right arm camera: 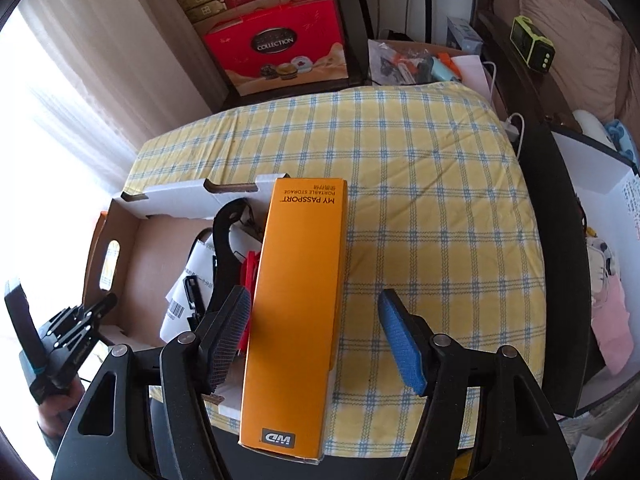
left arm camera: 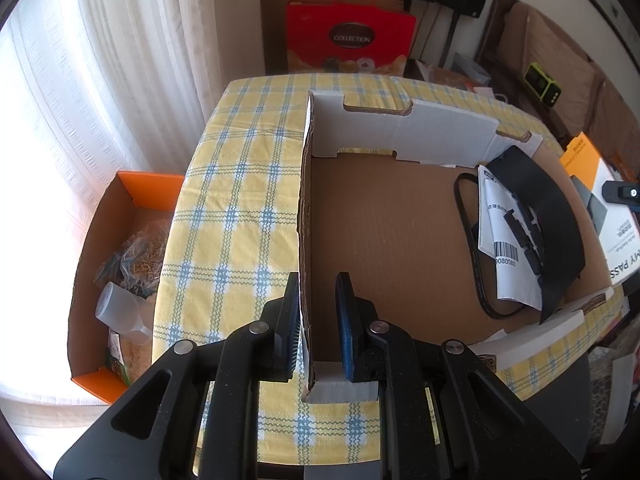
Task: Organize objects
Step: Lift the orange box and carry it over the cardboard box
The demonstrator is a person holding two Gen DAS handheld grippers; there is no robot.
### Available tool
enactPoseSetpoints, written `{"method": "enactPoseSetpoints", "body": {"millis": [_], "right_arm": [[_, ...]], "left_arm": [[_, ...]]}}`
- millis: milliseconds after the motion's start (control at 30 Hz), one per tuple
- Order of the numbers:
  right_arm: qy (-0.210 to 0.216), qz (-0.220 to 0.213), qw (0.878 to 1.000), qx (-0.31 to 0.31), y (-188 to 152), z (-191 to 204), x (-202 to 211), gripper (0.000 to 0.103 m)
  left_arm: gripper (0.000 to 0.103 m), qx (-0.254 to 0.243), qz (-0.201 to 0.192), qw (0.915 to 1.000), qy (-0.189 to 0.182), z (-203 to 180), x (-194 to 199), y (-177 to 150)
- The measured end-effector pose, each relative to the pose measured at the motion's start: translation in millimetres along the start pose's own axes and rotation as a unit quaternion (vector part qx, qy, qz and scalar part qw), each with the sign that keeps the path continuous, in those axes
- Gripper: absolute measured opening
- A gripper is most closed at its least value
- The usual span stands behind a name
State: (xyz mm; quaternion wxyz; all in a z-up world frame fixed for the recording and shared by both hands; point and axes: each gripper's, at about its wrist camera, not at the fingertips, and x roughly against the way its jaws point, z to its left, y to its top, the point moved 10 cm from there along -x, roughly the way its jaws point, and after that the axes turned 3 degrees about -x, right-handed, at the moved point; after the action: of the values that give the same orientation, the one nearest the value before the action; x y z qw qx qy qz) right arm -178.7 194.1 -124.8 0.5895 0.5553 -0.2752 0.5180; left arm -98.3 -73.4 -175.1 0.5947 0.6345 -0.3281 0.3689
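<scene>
Tray: a shallow cardboard tray (left arm camera: 384, 216) lies on the worktop (left arm camera: 236, 200) under a yellow-and-blue checked cloth.
Already inside: a black strap-like piece (left arm camera: 548, 208), a white leaflet with a barcode (left arm camera: 500, 232) and a black cable (left arm camera: 468, 240), all bunched at the tray's 3 o'clock end in the left wrist view; the 9 o'clock half shows bare floor.
Left tongs (left arm camera: 318, 312): parted astride the tray's raised side wall, one pad touching it, the other a little apart; not clamped on it.
Right tongs (right arm camera: 316, 340): spread wide; the orange "My Passport" box (right arm camera: 298, 300) stands between the pads, touching the left pad at most, so I judge it not gripped.
Box position: over the tray's right edge, part above the cloth.
Progress: seemingly midway; the box looks not yet settled inside.
Unsure: whether anything else is still to go in.
</scene>
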Motion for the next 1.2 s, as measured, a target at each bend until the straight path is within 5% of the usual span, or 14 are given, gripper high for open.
{"method": "enactPoseSetpoints", "body": {"millis": [67,667,900,1200], "right_arm": [[0.001,0.006,1.0,-0.001,-1,-2,-3,0.043],[0.027,-0.091,0.994,-0.052,34,-43,79,0.041],[0.057,-0.113,0.992,-0.023,47,-7,106,0.041],[0.135,-0.077,0.988,-0.012,42,56,58,0.041]], "left_arm": [[0.015,0.001,-0.001,1.0,0.0,0,0,0],[0.015,-0.005,0.0,1.0,-0.001,-9,0,0],[0.016,-0.011,0.003,0.9999,-0.005,-31,0,2],[0.017,-0.016,0.005,0.9998,-0.014,-63,0,0]]}}
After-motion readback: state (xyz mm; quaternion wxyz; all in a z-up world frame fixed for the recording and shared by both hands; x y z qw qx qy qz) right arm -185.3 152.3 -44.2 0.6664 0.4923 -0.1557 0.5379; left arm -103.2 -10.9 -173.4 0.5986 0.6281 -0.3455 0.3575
